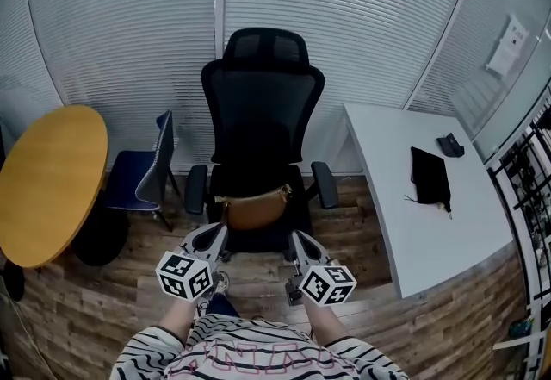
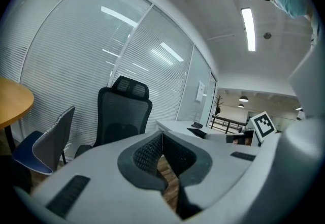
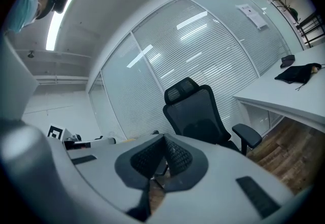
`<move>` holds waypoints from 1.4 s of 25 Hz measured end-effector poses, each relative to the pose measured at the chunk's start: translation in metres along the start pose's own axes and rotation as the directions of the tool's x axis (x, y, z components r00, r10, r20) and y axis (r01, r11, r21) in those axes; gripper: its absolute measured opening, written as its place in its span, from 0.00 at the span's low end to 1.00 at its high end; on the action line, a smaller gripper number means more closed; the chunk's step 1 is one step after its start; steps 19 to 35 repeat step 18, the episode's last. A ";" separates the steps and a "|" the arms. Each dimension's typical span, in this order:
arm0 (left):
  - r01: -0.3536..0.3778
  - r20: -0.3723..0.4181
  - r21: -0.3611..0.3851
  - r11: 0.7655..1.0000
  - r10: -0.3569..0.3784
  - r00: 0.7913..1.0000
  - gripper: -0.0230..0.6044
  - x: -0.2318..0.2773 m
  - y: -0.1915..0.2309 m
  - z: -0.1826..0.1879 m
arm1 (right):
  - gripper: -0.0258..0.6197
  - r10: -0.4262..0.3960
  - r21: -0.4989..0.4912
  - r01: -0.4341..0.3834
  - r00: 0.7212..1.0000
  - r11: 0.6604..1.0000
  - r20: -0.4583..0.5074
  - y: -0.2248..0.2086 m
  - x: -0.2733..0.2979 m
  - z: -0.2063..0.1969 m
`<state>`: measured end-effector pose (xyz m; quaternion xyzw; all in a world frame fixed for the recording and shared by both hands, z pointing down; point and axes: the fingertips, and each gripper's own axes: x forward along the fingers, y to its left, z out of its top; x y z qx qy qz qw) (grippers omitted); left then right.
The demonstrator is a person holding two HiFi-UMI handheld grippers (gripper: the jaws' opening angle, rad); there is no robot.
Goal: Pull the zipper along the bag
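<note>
A brown bag (image 1: 256,208) lies on the seat of a black office chair (image 1: 261,120) in the head view; its zipper is too small to make out. My left gripper (image 1: 219,230) hangs just in front of the bag's left end, jaws shut with nothing between them. My right gripper (image 1: 296,237) hangs in front of the bag's right end, also shut and empty. In the left gripper view the closed left gripper (image 2: 162,134) points toward the chair (image 2: 124,116), and the jaws hide the bag. The right gripper (image 3: 164,138) likewise hides the bag below the chair (image 3: 195,111).
A round wooden table (image 1: 47,184) stands at the left, with a blue chair (image 1: 142,171) beside it. At the right, a white desk (image 1: 430,232) carries a black pouch (image 1: 430,176) and a small dark object (image 1: 449,146). Blinds cover the far wall. The floor is wood.
</note>
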<state>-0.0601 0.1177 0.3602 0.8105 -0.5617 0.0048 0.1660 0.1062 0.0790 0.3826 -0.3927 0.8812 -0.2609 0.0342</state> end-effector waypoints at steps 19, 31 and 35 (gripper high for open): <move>-0.002 -0.030 -0.013 1.000 0.002 1.000 0.08 0.009 0.001 -0.006 | 0.08 0.009 0.004 -0.009 1.000 1.000 -0.014 -0.006 0.008 0.004; -0.002 -0.030 -0.013 1.000 0.002 1.000 0.08 0.009 0.001 -0.006 | 0.08 0.009 0.004 -0.009 1.000 1.000 -0.014 -0.006 0.008 0.004; -0.002 -0.030 -0.013 1.000 0.002 1.000 0.08 0.009 0.001 -0.006 | 0.08 0.009 0.004 -0.009 1.000 1.000 -0.014 -0.006 0.008 0.004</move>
